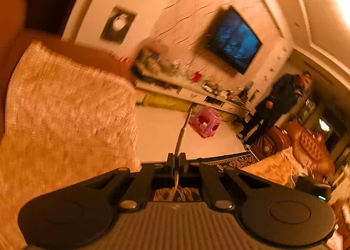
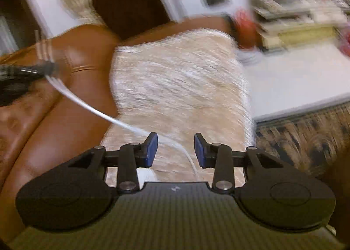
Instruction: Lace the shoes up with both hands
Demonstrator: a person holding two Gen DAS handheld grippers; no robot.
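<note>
My left gripper [image 1: 176, 158] is shut on a white shoelace [image 1: 182, 132], and the lace's stiff tip pokes forward past the closed fingers. In the right wrist view the same lace [image 2: 87, 103] arcs from the left gripper [image 2: 32, 70] at the left edge down toward my right gripper [image 2: 176, 149]. The right gripper stands open. The lace runs through the gap between its blue pads [image 2: 152, 148] without being pressed. No shoe shows clearly in either view. Both pictures are blurred.
A brown leather sofa [image 2: 54, 118] with a cream woven cover [image 2: 175, 79] lies ahead. Beyond it are white floor [image 1: 159, 132], a pink plastic stool [image 1: 205, 122], a patterned rug [image 2: 306, 132], a cluttered TV shelf [image 1: 186, 84] and a person standing [image 1: 282, 101] at the right.
</note>
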